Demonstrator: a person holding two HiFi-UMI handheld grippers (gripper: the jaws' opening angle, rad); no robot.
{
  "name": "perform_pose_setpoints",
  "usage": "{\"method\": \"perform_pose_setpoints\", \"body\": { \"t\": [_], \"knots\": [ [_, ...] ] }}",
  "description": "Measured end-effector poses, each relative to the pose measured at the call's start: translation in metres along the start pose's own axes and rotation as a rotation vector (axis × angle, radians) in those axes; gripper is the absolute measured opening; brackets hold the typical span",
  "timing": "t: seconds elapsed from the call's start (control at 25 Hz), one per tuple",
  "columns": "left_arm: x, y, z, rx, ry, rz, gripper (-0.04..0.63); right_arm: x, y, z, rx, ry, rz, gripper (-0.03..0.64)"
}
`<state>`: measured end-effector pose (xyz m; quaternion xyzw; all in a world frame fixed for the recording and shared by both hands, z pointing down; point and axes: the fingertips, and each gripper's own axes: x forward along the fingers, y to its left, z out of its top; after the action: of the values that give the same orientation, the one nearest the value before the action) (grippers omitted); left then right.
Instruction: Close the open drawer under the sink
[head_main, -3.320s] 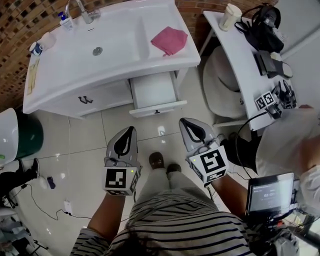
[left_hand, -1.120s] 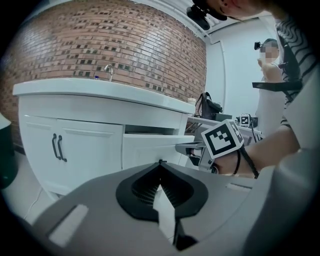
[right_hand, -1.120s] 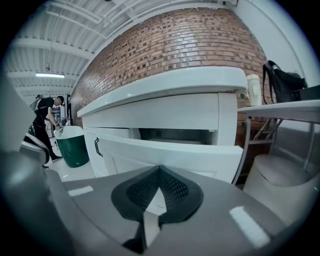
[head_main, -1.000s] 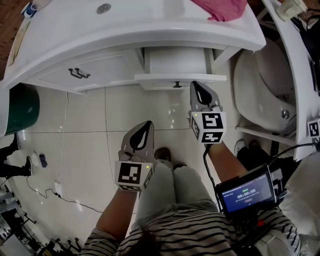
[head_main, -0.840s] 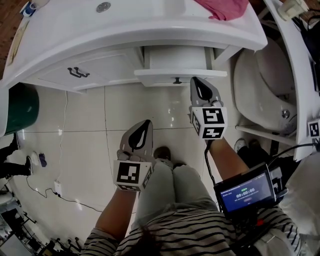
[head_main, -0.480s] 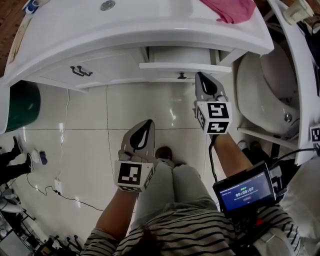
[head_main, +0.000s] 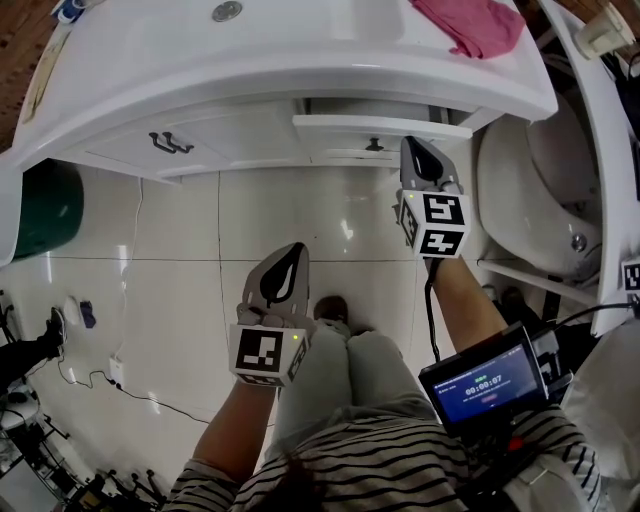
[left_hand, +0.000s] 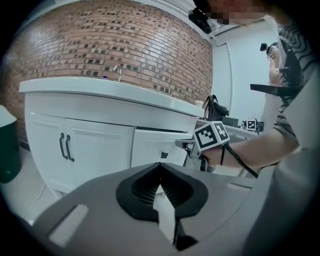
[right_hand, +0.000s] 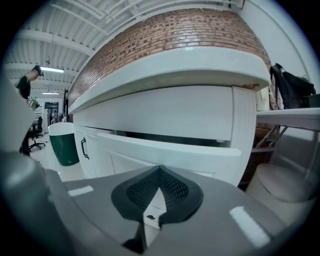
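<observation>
Drawer is under the sink counter, at the right end of the cabinet. It's still out a bit, and the right gripper view shows a dark gap above its front panel.

Right gripper: jaws pinched together, nothing held. The tip is up at the drawer front, just right of the knob. Can't confirm contact from any view.

Left gripper: jaws also together, empty. It hangs low over the floor tiles, well clear of the cabinet and pointed toward it. Its view shows the drawer front with the right gripper beside it.

Pink cloth lies on the counter above the drawer. Green bin stands at the cabinet's left end. The double doors with dark handles, left of the drawer, are closed.
</observation>
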<state>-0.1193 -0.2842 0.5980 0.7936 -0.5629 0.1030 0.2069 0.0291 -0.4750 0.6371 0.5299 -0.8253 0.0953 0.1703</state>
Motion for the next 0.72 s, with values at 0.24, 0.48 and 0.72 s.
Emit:
{"method": "perform_pose_setpoints", "body": {
  "t": [0.24,0.48,0.72],
  "knots": [
    [-0.004,0.005,0.007,-0.003,0.002,0.016,0.015,0.010,-0.006,0.004,0.026,-0.006,-0.014,0.002],
    [-0.005,0.013,0.003,-0.006,0.002,0.030,0.015,0.019,-0.008,0.007,0.020,0.012,-0.010,0.002],
    [-0.005,0.011,0.009,0.014,-0.008,0.034,0.015,0.025,-0.009,0.009,0.035,0.019,-0.011,0.002]
  ]
}}
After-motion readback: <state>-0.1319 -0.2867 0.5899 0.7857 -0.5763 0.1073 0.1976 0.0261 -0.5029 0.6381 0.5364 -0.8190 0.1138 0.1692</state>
